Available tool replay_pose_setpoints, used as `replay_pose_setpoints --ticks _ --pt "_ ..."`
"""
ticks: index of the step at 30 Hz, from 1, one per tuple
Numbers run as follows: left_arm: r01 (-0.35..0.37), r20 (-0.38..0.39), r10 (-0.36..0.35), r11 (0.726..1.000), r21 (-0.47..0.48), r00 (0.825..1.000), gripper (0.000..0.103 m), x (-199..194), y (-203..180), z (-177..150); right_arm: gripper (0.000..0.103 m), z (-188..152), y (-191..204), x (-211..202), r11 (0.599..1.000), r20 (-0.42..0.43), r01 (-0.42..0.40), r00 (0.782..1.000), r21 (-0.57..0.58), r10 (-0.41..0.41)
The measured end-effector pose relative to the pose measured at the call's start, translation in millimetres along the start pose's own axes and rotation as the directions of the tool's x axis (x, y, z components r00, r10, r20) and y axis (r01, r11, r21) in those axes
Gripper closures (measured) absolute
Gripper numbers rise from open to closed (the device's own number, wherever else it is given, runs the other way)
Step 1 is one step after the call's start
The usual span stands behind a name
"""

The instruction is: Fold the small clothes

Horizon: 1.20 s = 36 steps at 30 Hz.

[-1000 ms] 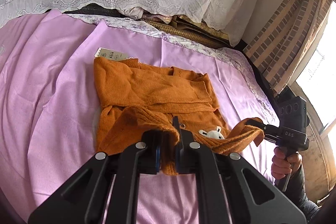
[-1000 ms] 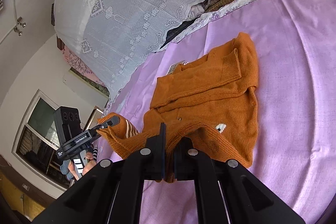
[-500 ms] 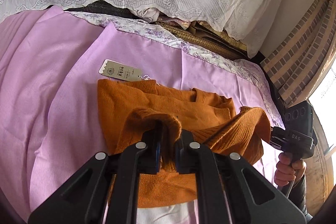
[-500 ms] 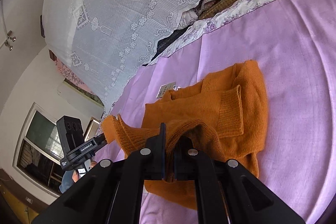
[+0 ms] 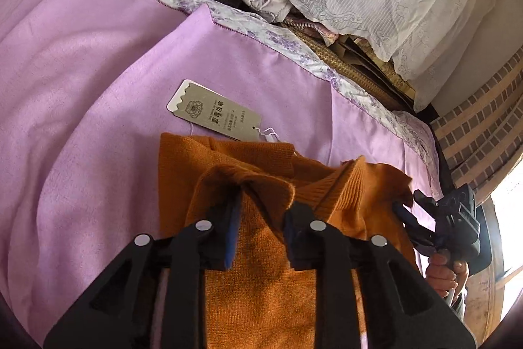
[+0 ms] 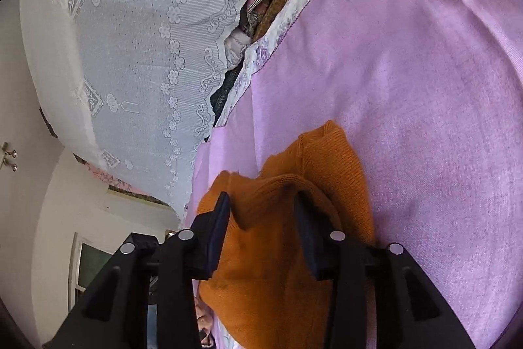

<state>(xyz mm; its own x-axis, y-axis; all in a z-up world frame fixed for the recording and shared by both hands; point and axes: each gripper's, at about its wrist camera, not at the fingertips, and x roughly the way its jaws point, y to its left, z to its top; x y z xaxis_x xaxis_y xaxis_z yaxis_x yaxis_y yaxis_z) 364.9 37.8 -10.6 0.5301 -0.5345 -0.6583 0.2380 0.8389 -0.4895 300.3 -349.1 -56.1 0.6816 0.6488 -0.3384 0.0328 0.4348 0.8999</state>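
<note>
1. 2 grippers were at the release stage of a fold: the lower part of the orange cardigan [image 5: 261,267] had been carried up over its upper part, and the garment lay doubled on the purple bed sheet [image 5: 81,120].
2. The left gripper [image 5: 261,228] had just been opening its jaws; they stood narrowly apart with a ridge of knit between them, the pads no longer pressing on it.
3. The right gripper [image 6: 261,228] had likewise just been opening, to a moderate gap, with the folded hem bunched between its jaws and not pinched.
4. Judgement: the fold itself looked laid. The next move called for both grippers to back off along their own line without dragging the knit, since the loose wool could catch on a pad and pull the top layer askew. A further fold or a smoothing pass might follow.
5. The left wrist view alone showed the paper hang tag [image 5: 214,112] lying on the sheet just beyond the collar edge, the right gripper at the far corner of the cardigan, and the hand [image 5: 443,273] gripping its handle.
6. The right wrist view alone showed the cardigan's right edge against bare sheet, and a window at lower left; the tag was hidden there.
7. Both views showed the white lace cover [image 6: 130,54] over the bedding beyond the sheet.
</note>
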Motion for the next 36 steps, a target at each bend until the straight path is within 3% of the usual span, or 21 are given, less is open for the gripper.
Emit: replay_pose_setpoints --ticks 1,3,6,9,13,16,18,21,23,24,27,30,31,33,36 --pt "-0.004 0.023 0.004 1.000 -0.002 1.000 0.071 -6.5 -0.7 1.1 0.061 0.8 3.4 -6.4 1.000 0.024 -0.001 1.000 -0.016 0.002" --pt "-0.027 0.099 0.028 1.000 -0.004 0.995 0.045 -25.7 -3.8 2.4 0.061 -0.8 15.9 -17.7 0.998 0.067 0.003 0.998 -0.070 0.001" --pt "-0.005 0.161 0.002 1.000 0.015 0.987 0.035 -46.8 -16.4 3.3 0.065 -9.8 45.1 -17.8 0.979 0.080 0.035 0.997 -0.202 -0.019" --pt "0.032 0.126 -0.041 0.997 0.072 0.991 0.027 -37.1 -39.3 1.4 0.067 -26.2 74.3 8.5 0.936 0.045 0.086 0.996 -0.341 -0.075" --pt "-0.043 0.039 0.038 0.989 0.141 0.999 0.027 9.0 -62.9 -6.8 0.067 -32.6 76.1 54.3 0.942 -0.036 0.086 0.994 -0.325 -0.103" --pt "-0.114 -0.009 0.117 0.981 0.159 0.993 0.027 38.5 -56.2 -12.4 0.068 -29.6 64.9 80.4 0.952 -0.073 0.100 0.989 -0.289 -0.126" --pt "-0.162 -0.008 0.166 0.967 0.195 0.986 0.029 47.7 -46.4 -15.3 0.079 -25.4 54.2 83.1 0.944 -0.045 0.151 0.984 -0.293 -0.171" --pt "-0.163 0.007 0.165 0.965 0.205 0.986 0.030 42.3 -42.0 -14.8 0.099 -12.0 32.0 66.4 0.949 0.010 0.196 0.980 -0.247 -0.200" --pt "-0.242 0.053 0.236 0.946 0.215 0.970 0.030 35.1 -40.2 -16.4 0.100 -7.4 18.6 50.3 0.956 0.062 0.221 0.975 -0.195 -0.213" --pt "-0.291 0.075 0.281 0.933 0.212 0.957 0.030 30.8 -38.0 -17.1 0.100 -5.3 13.2 39.6 0.950 0.099 0.252 0.966 -0.185 -0.237" --pt "-0.291 0.090 0.279 0.944 0.157 0.956 0.029 11.9 -25.6 -16.6 0.096 -3.3 -0.9 13.9 0.966 0.139 0.235 0.966 -0.110 -0.219" --pt "-0.186 0.096 0.174 0.972 0.143 0.980 0.026 -10.4 -27.2 -21.7 0.085 -17.8 17.0 -1.9 0.968 0.163 0.206 0.970 -0.146 -0.182" --pt "-0.145 0.093 0.131 0.977 0.156 0.987 0.024 -15.4 -32.2 -24.7 0.084 -26.6 28.9 -3.9 0.966 0.151 0.176 0.977 -0.191 -0.148" --pt "-0.102 0.082 0.087 0.975 0.198 0.993 0.016 -18.4 -47.1 -35.1 0.071 -47.3 49.4 -2.0 0.961 0.104 0.109 0.991 -0.255 -0.085" --pt "-0.135 0.059 0.123 0.956 0.260 0.991 0.014 -11.3 -64.7 -53.0 0.068 -76.6 65.3 15.9 0.953 -0.015 0.041 0.999 -0.302 -0.048"
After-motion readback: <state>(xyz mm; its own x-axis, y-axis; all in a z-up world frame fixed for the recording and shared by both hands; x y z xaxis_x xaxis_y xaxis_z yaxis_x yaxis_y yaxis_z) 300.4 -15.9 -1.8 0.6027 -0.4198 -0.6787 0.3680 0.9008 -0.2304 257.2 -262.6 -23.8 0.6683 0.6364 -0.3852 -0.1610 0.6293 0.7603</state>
